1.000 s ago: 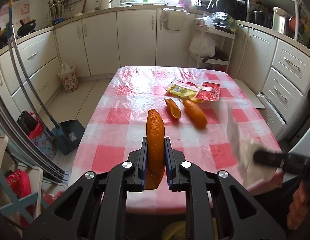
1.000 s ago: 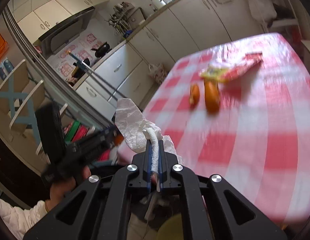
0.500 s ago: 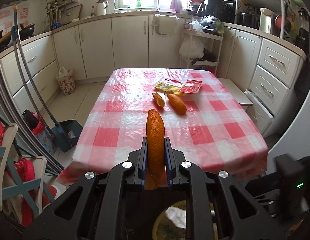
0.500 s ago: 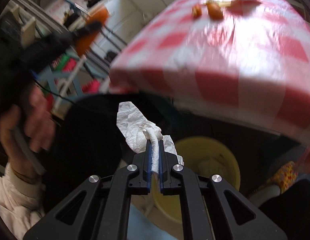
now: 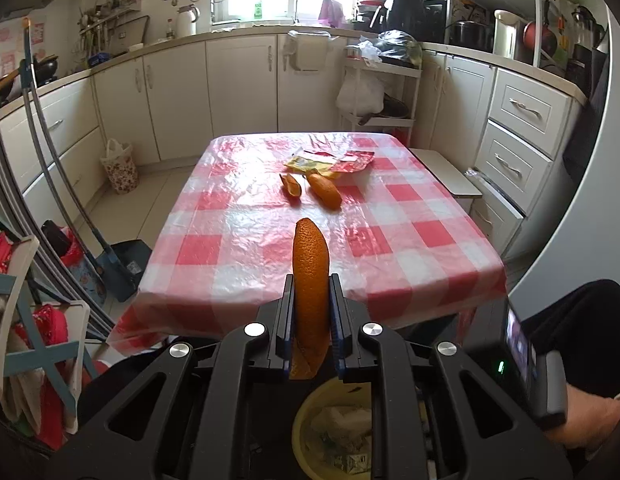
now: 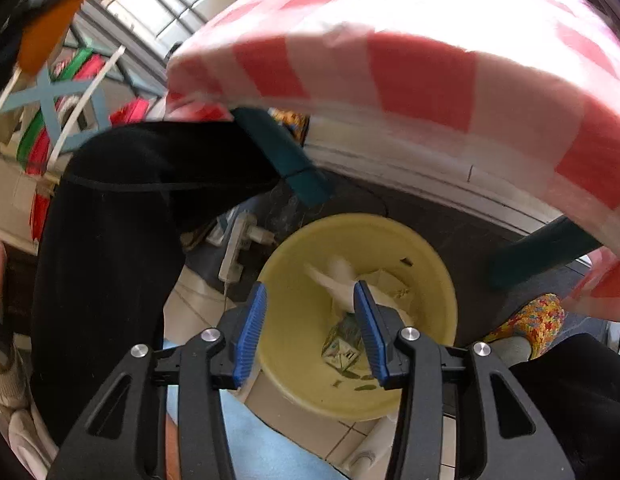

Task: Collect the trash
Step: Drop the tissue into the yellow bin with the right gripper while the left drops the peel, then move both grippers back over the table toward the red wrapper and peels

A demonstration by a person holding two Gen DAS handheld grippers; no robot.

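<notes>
Peels: one clamped in left gripper (image 5: 311, 320), two on table (image 5: 246, 216); right gripper (image 6: 310, 334) apart over bin (image 6: 438, 272).

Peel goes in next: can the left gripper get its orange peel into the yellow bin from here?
Probably yes. The left gripper, shut on the orange peel, hangs above the yellow bin; nothing visible lies between.

The table (image 5: 270, 216) wears a red-and-white check cloth under glossy clear film. An orange peel (image 5: 311, 292) sits between black fingers (image 5: 287, 320) with blue pads. At 12 o'clock from it lie two more orange peels (image 5: 325, 195) and a yellow-and-red wrapper (image 5: 330, 160). The bin (image 6: 286, 320) is pale yellow, with white tissue (image 6: 342, 280) inside; the right gripper's pads (image 6: 252, 334) are bright blue
</notes>
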